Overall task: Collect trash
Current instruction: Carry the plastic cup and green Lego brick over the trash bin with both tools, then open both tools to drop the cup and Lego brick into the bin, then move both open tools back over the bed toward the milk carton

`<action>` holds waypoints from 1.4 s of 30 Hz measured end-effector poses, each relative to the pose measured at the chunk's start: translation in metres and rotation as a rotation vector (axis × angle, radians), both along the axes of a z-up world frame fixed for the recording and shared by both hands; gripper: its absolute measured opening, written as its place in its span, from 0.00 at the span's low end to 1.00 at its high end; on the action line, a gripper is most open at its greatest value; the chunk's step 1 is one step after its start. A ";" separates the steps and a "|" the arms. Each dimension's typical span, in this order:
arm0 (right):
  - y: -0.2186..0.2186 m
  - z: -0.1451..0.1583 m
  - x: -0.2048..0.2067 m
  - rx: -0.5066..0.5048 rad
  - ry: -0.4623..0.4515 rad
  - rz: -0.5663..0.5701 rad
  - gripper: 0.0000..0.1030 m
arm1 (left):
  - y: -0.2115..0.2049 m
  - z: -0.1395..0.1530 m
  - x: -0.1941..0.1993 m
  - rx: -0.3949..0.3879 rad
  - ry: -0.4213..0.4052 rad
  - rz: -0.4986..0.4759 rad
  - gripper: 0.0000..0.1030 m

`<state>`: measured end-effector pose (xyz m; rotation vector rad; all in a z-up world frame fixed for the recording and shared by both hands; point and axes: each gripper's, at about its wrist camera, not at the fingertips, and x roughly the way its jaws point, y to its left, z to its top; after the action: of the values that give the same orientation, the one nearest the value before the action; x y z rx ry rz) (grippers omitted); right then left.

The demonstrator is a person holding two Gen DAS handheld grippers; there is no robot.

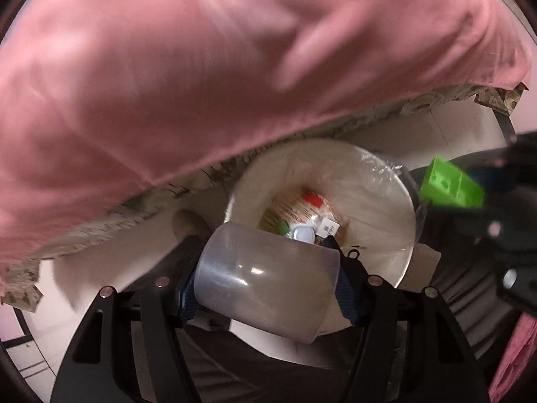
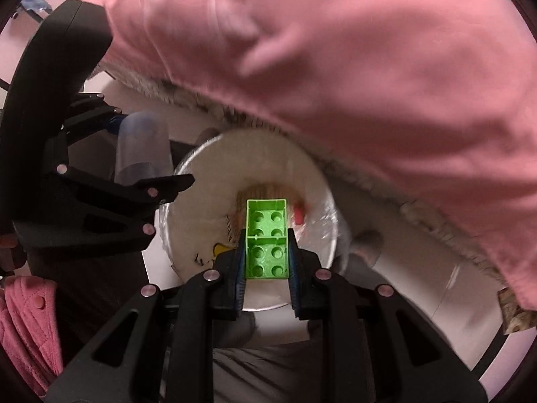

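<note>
Over the lined bin (image 2: 208,181), our left tongs (image 1: 265,282) clamp a clear cup (image 1: 265,278), right tongs (image 2: 266,265) pinch a green brick (image 2: 267,238), ready for dropping.

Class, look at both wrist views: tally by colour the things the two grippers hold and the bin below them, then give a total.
Green: 1, the green plastic building brick in the right gripper
Clear: 1, the translucent plastic cup in the left gripper
White: 1, the round white bin with a clear liner, below both
Total: 3
</note>
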<state>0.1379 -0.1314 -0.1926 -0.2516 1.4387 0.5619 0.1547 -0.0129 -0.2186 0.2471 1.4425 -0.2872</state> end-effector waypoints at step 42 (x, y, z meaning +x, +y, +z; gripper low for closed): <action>0.012 -0.185 0.007 -0.039 0.417 -0.192 0.49 | 0.008 -0.153 0.026 -0.112 0.390 0.261 0.72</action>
<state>0.1451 -0.1193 -0.3772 -0.0236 1.8560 0.4442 0.1808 -0.0052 -0.3712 -0.0957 1.8159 -0.2078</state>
